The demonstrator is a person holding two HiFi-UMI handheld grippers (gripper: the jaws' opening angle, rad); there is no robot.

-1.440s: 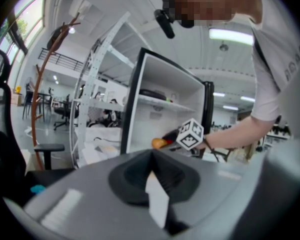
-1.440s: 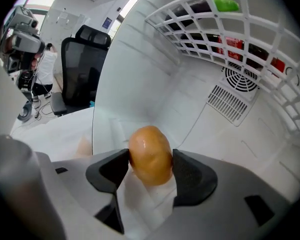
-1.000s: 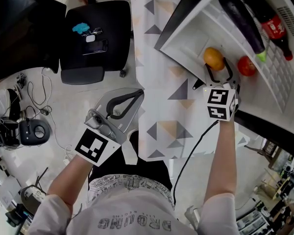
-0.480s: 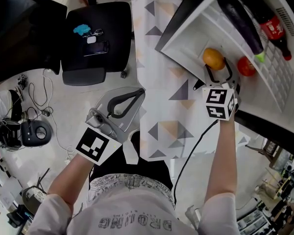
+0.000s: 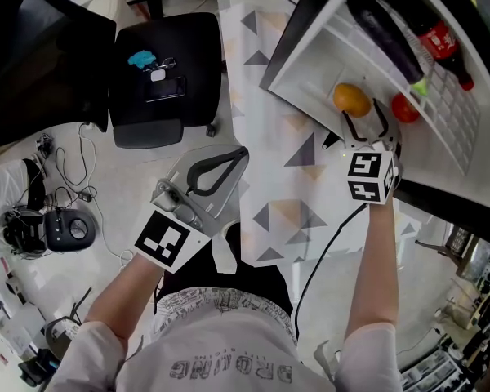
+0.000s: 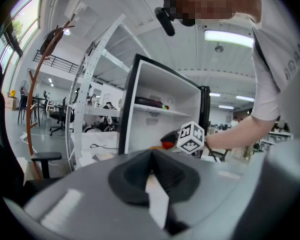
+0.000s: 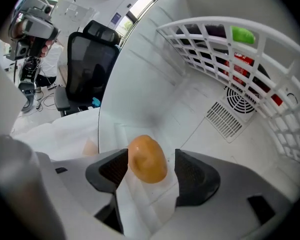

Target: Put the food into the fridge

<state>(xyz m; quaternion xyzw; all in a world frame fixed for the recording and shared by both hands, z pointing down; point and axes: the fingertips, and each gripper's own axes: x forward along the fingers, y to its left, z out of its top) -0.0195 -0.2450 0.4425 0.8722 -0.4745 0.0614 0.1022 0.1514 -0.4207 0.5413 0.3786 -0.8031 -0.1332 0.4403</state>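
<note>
The fridge lies open ahead of me, white inside, with a wire basket along its far side holding an eggplant, a bottle and a tomato. My right tongs reach into the fridge just short of that basket, jaws spread wide and gripping nothing. The orange sits on the fridge floor between the pads in the right gripper view, close to the left-hand pad and clear of the other. My left tongs hang outside the fridge, well back from its door side, jaws pressed together and empty. I judge the orange is placed, so the thing to do well is draw the right tongs straight back, keeping the jaws wide so neither pad nudges it into a roll. I cannot tell whether the near pad touches the orange. The top of the fridge is cut off, and the eggplant and bottle show only in pieces through the basket wires.
</note>
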